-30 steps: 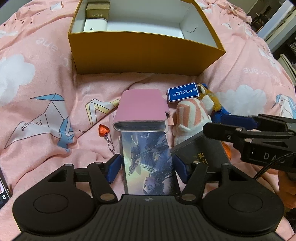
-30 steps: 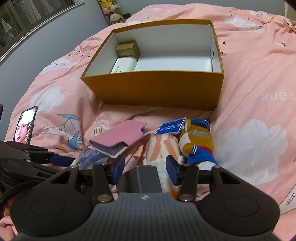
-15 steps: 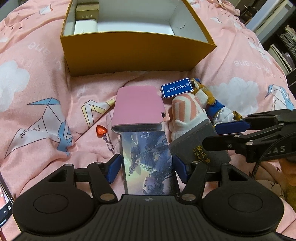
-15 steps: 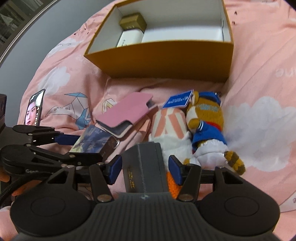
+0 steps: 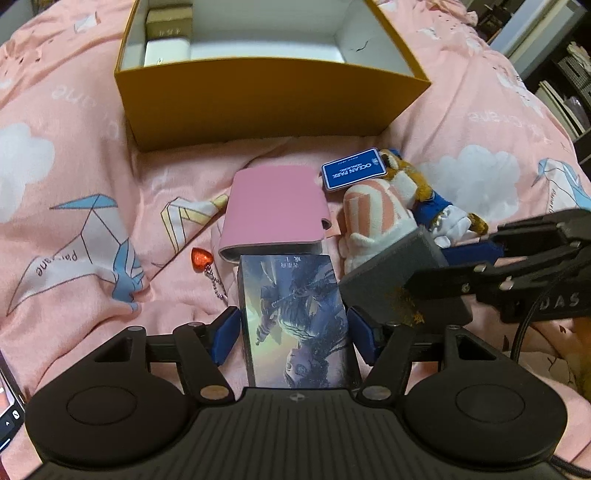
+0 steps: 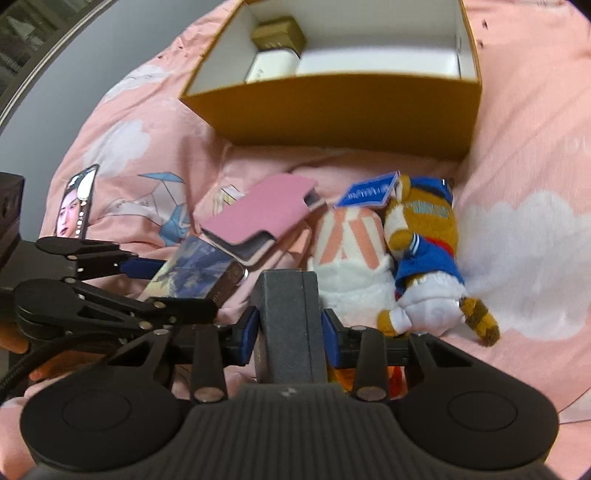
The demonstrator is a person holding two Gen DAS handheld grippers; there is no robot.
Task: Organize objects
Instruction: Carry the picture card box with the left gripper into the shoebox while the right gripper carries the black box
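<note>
My left gripper (image 5: 293,326) is shut on an illustrated blue card box (image 5: 293,314), held low over the pink bedspread; the box also shows in the right wrist view (image 6: 195,271). My right gripper (image 6: 290,330) is shut on a dark grey box (image 6: 290,314), seen with gold print in the left wrist view (image 5: 402,288). An open orange cardboard box (image 5: 258,96) lies ahead, holding a gold box (image 5: 168,22) and a white box (image 5: 166,51) at its left end. A pink case (image 5: 275,206) lies just beyond the card box.
Two plush toys lie right of the pink case: a pink-striped white one (image 6: 351,251) and a brown one in blue (image 6: 424,240) with a blue tag (image 5: 352,168). A red heart keychain (image 5: 201,256) lies left. A phone (image 6: 75,201) lies at far left.
Both grippers have moved forward toward the orange box with their boxes. The right gripper's jaws have drawn in tight against the grey box and lifted it.
</note>
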